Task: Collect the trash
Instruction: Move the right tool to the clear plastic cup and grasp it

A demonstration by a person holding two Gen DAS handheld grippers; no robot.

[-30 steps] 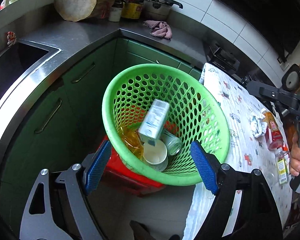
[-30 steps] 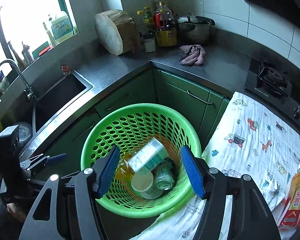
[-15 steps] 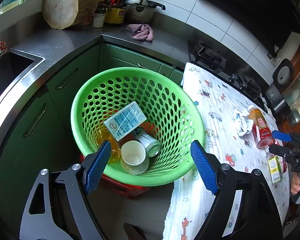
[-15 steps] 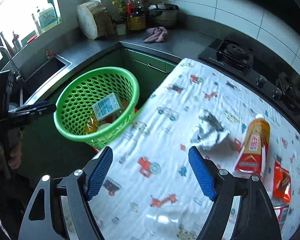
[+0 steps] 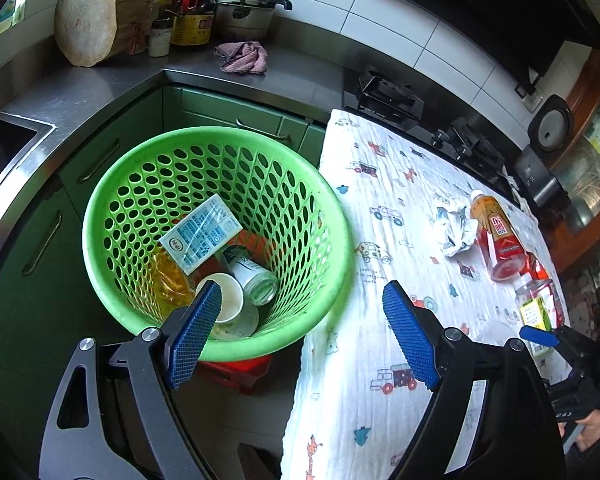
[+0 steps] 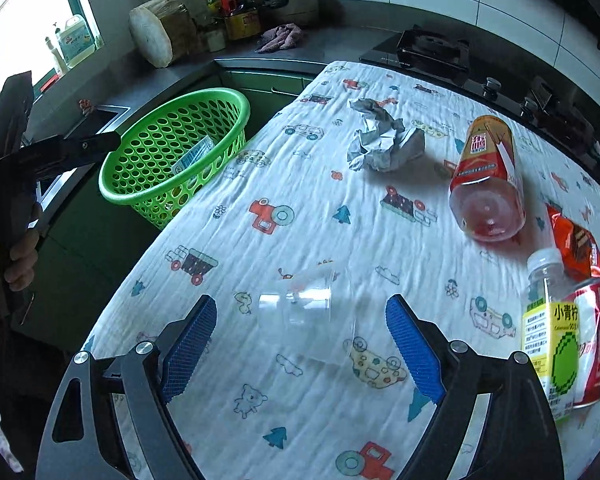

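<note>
Your right gripper (image 6: pixel 300 344) has swung from above the green basket (image 6: pixel 172 148) to over the table, jaws opening with nothing pressed between them.

A clear plastic cup (image 6: pixel 304 308) lies on its side just ahead between your pads, long axis running away and left, mouth toward you. Your left gripper (image 5: pixel 300 332) hovers wide and empty at the basket's rim.

The left gripper (image 5: pixel 302 332) is held tilted downward, its blue pads (image 5: pixel 194 332) set wide apart with nothing between them. The right gripper (image 6: pixel 300 346) is also pointed downward; its jaws are opening and no pad is pressed on anything. A hand (image 6: pixel 18 258) is seen at the left gripper's handle.
</note>
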